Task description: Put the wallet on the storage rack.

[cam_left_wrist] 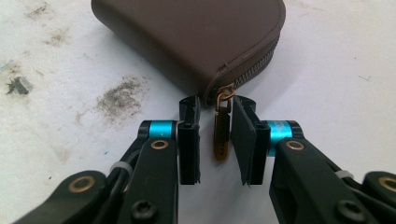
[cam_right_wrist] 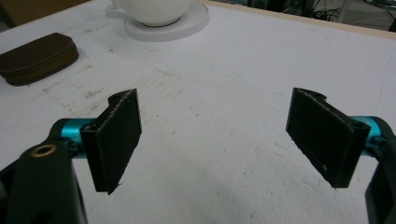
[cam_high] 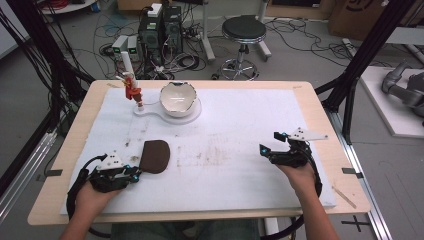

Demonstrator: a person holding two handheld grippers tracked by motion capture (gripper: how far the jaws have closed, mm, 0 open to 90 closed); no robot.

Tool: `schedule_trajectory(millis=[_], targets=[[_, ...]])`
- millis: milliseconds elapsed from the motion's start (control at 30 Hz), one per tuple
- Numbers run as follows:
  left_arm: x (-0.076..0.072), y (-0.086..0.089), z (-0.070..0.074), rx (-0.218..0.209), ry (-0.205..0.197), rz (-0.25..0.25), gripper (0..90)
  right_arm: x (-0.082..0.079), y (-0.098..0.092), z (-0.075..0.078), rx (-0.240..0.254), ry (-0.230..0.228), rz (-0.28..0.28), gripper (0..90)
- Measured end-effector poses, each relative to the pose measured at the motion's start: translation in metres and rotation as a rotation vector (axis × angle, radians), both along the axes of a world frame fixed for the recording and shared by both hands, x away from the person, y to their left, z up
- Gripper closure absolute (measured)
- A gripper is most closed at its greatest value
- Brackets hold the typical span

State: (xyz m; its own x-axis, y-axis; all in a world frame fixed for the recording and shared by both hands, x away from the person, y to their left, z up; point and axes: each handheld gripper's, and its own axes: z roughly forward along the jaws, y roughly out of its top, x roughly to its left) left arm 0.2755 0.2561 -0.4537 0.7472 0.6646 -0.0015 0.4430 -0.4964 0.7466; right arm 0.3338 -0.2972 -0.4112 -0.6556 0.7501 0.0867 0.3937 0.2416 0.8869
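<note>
A brown zipped pouch (cam_high: 155, 156) lies flat on the white mat at the front left. In the left gripper view the pouch (cam_left_wrist: 187, 32) shows its brass zipper pull (cam_left_wrist: 222, 133) hanging between the jaws of my left gripper (cam_left_wrist: 215, 105). The pads stand narrowly apart on either side of the pull, with a gap visible on the left side. In the high view my left gripper (cam_high: 137, 174) sits at the pouch's near left corner. My right gripper (cam_high: 270, 142) rests at the front right, its jaws wide open over bare mat (cam_right_wrist: 215, 121). The pouch (cam_right_wrist: 37, 58) lies far off to its left.
A white bowl (cam_high: 177, 97) sits on a round white base at the back of the mat, with a small red figure (cam_high: 132, 90) on a stand beside it. The white mat (cam_high: 225, 185) covers most of the wooden table (cam_high: 320, 110). A stool (cam_high: 243, 30) and cables lie beyond.
</note>
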Motion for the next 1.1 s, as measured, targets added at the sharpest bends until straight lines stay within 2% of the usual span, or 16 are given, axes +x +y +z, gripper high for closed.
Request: schedule_trajectory(millis=[67,133,167,367,533,600,733,900,1033,1100], targets=[[0.0,-0.001,0.001,0.012,-0.003,0.001,81.1,0.0,0.0,0.0,0.0,0.0,0.001,18.3],[-0.001,-0.001,0.001,0.026,-0.007,-0.009,83.2,0.0,0.0,0.0,-0.003,-0.001,0.001,18.3],[-0.001,-0.002,0.001,0.035,-0.018,-0.013,88.0,0.0,0.0,0.0,-0.003,-0.002,0.001,18.3],[0.0,-0.003,0.002,0.049,-0.021,-0.027,88.3,0.001,0.0,-0.001,-0.001,-0.002,0.001,18.3],[0.001,0.001,0.002,0.011,-0.004,-0.029,88.4,0.001,0.0,-0.001,0.002,0.0,0.001,18.3],[0.002,0.002,0.004,0.01,-0.011,-0.031,88.4,0.001,-0.001,-0.001,0.004,0.001,0.001,18.3],[0.0,0.0,0.01,-0.017,-0.013,-0.043,88.4,0.001,-0.001,-0.001,0.004,0.0,-0.002,18.3],[-0.003,-0.003,0.02,-0.104,-0.059,-0.059,88.4,0.002,-0.001,-0.002,0.003,0.006,0.0,18.3],[-0.003,-0.002,0.031,-0.155,-0.088,-0.079,88.4,0.001,-0.002,-0.001,0.008,0.002,-0.002,18.3],[-0.003,-0.002,0.037,-0.194,-0.105,-0.074,88.4,0.001,-0.002,-0.001,0.009,0.003,-0.003,18.3]])
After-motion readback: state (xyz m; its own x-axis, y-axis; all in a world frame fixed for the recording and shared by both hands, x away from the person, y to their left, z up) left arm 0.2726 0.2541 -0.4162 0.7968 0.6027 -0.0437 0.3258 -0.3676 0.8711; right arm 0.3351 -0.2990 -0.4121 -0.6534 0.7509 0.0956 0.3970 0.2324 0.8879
